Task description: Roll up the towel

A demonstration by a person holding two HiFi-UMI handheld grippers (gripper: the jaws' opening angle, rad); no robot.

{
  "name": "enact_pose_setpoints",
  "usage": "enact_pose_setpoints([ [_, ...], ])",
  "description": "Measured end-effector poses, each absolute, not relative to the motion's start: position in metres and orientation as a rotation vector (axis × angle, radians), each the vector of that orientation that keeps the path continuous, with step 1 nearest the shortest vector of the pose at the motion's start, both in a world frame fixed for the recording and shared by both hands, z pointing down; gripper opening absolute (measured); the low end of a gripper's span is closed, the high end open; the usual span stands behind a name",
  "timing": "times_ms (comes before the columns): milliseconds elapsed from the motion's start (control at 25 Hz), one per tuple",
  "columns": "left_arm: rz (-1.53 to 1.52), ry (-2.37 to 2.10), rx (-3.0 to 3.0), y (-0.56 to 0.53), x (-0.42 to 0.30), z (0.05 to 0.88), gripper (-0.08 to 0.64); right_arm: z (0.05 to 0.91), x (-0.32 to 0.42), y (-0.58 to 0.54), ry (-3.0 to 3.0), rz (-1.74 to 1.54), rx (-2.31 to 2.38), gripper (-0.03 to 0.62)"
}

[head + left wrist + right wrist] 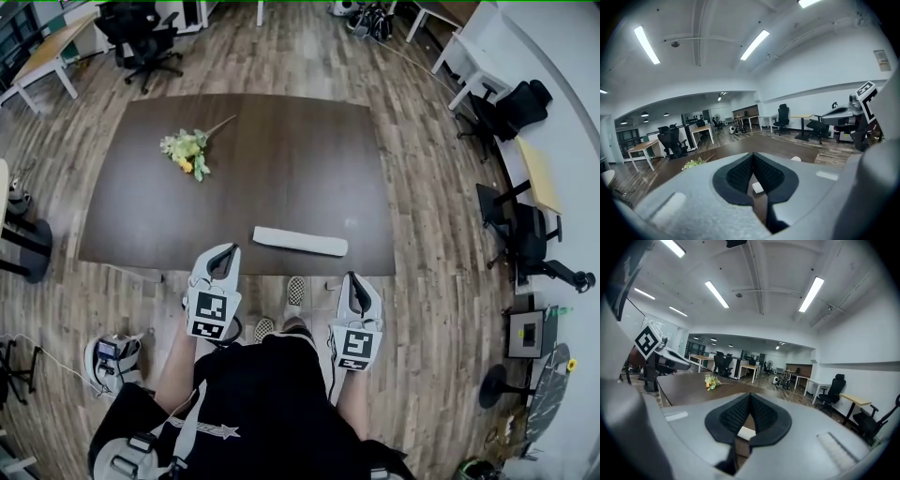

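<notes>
Your left gripper (223, 255) has its 2 black ribbed pads (738, 174) closed flat against each other, with nothing between them. Your right gripper (353, 281) is the same: its 2 pads (733, 416) meet along their length and hold nothing.

Just ahead of both sets of fingertips lies the white cloth towel (300, 241), already wound into 1 long narrow roll. It runs crosswise between the 2 grippers and touches neither. Its left end is near your left fingertips and its right end is near your right ones. In each gripper view a slip of white shows through the small gap below the closed pads.

The roll rests close to the near edge of the dark brown rectangular wooden table (300, 159). Both grippers hang at or just short of that edge.

Farther out, ahead and to the left of your left fingers, a small bunch of yellow and green flowers (187, 150) lies on the tabletop, well apart from the roll.

Behind the fingertips, between the 2 grippers, 1 checkered shoe (294, 291) stands on the wood-plank floor (422, 309). Past the table's far side sits a black office chair (141, 42).
</notes>
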State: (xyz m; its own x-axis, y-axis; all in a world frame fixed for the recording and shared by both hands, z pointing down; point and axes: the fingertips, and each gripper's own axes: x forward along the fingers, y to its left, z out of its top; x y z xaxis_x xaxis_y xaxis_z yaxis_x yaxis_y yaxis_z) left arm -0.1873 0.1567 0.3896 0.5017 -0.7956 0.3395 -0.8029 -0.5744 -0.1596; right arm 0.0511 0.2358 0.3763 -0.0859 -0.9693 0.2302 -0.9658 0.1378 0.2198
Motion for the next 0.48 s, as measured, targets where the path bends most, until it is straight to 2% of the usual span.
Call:
enact_pose_setpoints([
  [480, 0.601, -1.417, 2.713, 0.1543, -0.1874, 0.3886, 0.011, 0.3720, 0.0465, 0.2292, -2.091, -0.027, 1.849, 0.005],
])
